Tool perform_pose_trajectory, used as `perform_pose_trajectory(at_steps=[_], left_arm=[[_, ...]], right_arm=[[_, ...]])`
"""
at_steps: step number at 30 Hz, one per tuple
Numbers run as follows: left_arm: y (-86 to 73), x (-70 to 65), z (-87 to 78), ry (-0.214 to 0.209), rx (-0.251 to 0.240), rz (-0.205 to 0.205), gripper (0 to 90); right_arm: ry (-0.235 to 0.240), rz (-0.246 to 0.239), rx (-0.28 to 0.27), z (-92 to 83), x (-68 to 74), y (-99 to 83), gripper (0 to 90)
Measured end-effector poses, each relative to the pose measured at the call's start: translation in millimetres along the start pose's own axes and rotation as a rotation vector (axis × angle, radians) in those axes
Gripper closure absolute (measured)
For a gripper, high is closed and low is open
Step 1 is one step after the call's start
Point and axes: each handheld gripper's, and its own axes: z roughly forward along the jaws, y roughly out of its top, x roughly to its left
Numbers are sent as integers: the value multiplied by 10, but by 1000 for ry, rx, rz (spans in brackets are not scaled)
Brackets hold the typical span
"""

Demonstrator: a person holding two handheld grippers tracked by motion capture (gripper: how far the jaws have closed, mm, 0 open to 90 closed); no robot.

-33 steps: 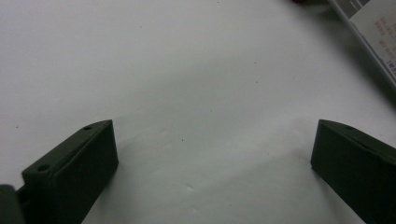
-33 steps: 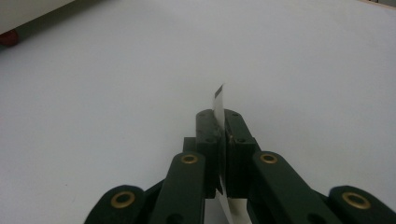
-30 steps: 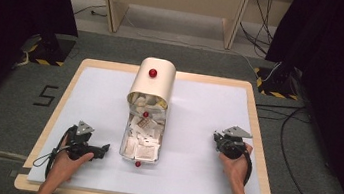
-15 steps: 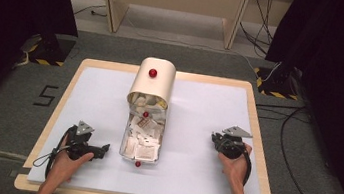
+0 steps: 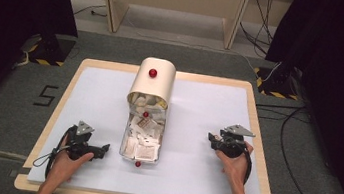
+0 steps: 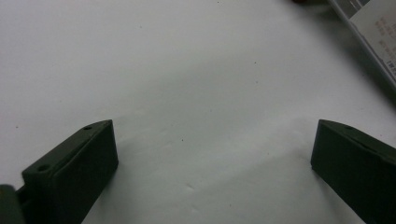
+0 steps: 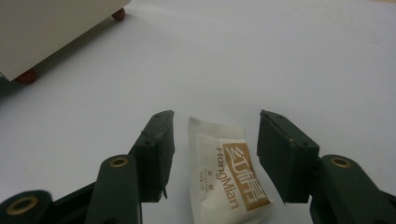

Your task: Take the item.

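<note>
Sachet (image 7: 229, 175) lies flat on the white bench (image 5: 189, 180) between the jaws of our right gripper (image 7: 215, 154), which have just been opening; the pads stand clear of it on both sides, so nothing is held there now and the sachet rests on the bench by its own weight. From above, our right gripper (image 5: 216, 139) sits at the right side of the bench, well apart from the box (image 5: 143, 138) in the middle. Our left gripper (image 6: 210, 154) is wide open with only bare bench between its jaws; in the high view it (image 5: 102, 149) rests low at the left, just beside the near end of the box. That box is a long clear tray heaped with more sachets of the same kind, its rounded cream lid (image 5: 153, 82) pushed back over the far end, with small red knobs on lid and tray. We judge that one sachet has been taken out and set down at the right, so this placing looks done bar the withdrawal of the right gripper. What is left, as far as we can tell, is the bulk of it: the tray looks nearly full, and no other sachet lies out on the bench.
</note>
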Motion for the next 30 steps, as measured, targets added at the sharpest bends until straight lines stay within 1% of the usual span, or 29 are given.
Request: perform_pose_trajectory(at_steps=[6,13,30], left_arm=[[0,0,0,0,0,0,0],[0,0,0,0,0,0,0],[0,0,0,0,0,0,0]], right_arm=[[6,8,-8,-19,17,20,441],[15,4,-9,-28,57,49,418],[33,-5,-11,-46,140,91,400]])
